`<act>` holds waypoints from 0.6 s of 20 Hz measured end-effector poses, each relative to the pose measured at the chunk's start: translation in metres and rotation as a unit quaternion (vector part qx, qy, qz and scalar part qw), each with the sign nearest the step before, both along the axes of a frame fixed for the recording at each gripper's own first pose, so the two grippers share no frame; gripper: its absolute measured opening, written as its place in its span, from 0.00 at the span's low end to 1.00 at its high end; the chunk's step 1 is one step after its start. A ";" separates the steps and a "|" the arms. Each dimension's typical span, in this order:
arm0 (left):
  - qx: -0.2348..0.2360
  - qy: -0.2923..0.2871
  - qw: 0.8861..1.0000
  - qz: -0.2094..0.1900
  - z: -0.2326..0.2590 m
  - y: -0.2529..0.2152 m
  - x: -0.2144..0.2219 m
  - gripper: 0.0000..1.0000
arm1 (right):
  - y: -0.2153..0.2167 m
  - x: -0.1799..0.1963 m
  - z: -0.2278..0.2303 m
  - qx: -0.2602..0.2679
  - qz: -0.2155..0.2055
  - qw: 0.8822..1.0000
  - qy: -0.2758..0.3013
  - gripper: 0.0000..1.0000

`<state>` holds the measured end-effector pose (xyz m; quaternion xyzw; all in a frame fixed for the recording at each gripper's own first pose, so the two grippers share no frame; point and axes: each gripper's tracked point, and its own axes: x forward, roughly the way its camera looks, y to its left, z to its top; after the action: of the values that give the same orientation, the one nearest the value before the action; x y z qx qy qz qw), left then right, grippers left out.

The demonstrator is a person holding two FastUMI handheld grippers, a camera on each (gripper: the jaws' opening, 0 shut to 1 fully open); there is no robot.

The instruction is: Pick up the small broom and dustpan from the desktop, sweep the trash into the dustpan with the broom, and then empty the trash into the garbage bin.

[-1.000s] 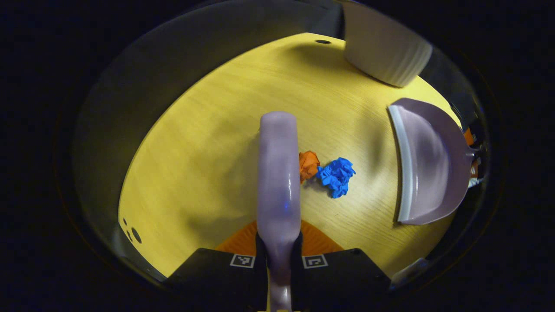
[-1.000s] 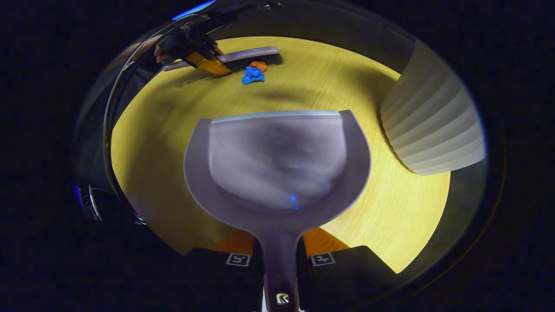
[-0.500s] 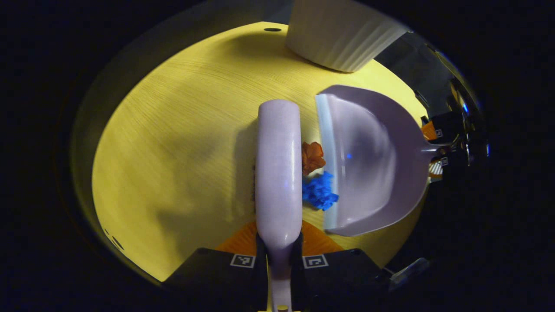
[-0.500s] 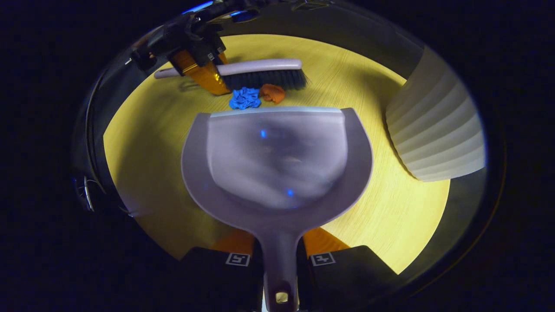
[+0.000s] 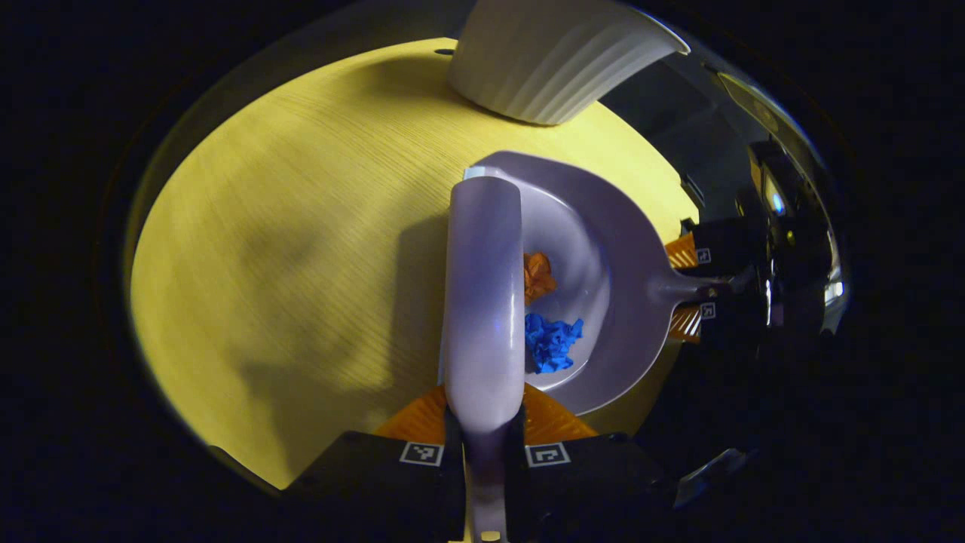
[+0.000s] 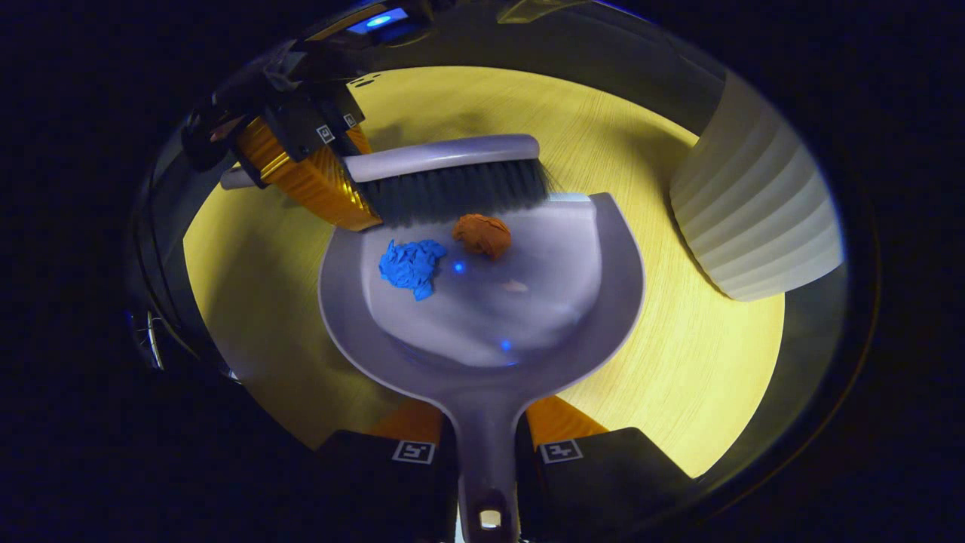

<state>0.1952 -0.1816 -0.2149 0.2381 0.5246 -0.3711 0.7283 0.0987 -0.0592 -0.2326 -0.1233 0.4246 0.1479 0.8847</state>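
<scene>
Trash [image 6: 445, 249] in dustpan [image 6: 588, 302], right gripper [image 6: 486, 452] gripping handle

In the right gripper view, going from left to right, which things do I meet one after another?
left tongs → blue paper ball → orange paper ball → right wall of the dustpan → ribbed white garbage bin. The broom overlaps several of these, so I leave it out.

Blue wad [image 6: 412, 265] and orange wad [image 6: 482, 234] apparently inside dustpan [image 6: 603, 302]
</scene>
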 end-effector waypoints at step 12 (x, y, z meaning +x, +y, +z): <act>-0.118 -0.121 0.977 0.128 0.030 0.025 -0.019 0.25 | -0.003 0.000 0.013 -0.010 0.010 1.000 -0.023 0.35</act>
<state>0.1759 -0.1569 -0.1852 0.1244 0.4112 -0.3027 0.8508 0.0985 -0.0619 -0.2200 -0.1397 0.4042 0.1492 0.8915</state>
